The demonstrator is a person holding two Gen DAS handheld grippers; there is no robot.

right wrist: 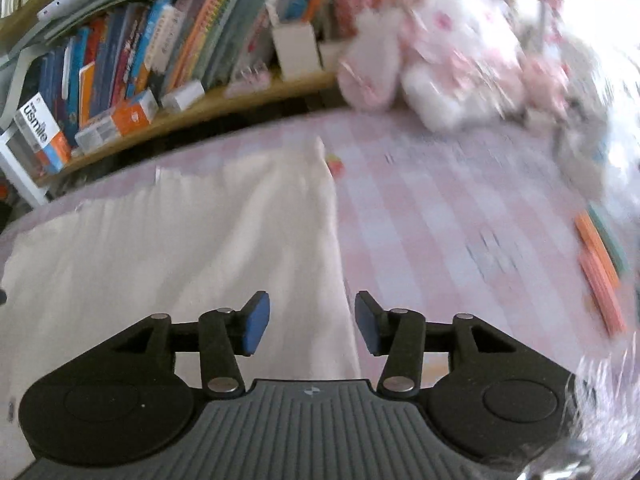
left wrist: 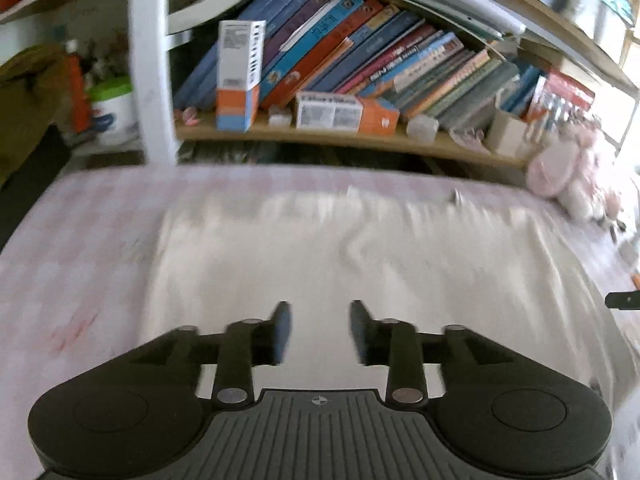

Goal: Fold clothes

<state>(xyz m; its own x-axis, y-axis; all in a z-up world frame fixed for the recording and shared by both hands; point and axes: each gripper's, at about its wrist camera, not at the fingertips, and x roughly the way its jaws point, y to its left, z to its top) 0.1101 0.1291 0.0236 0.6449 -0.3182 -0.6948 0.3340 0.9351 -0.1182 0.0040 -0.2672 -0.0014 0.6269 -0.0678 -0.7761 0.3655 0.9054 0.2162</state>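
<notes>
A pale cream garment (left wrist: 340,248) lies spread flat on a pink checked bed sheet (left wrist: 80,240). My left gripper (left wrist: 320,330) hovers open above the garment's near part, nothing between its fingers. In the right wrist view the same garment (right wrist: 180,240) fills the left half, its right edge running down the middle. My right gripper (right wrist: 312,322) is open over that right edge, with its blue pads (right wrist: 256,320) holding nothing. The left wrist view is blurred by motion.
A wooden shelf (left wrist: 320,136) of leaning books and small boxes runs along the far side of the bed. Pink and white plush toys (right wrist: 440,64) sit at the far right corner. Orange flat items (right wrist: 600,268) lie on the sheet (right wrist: 460,220) at the right. A white post (left wrist: 148,60) stands far left.
</notes>
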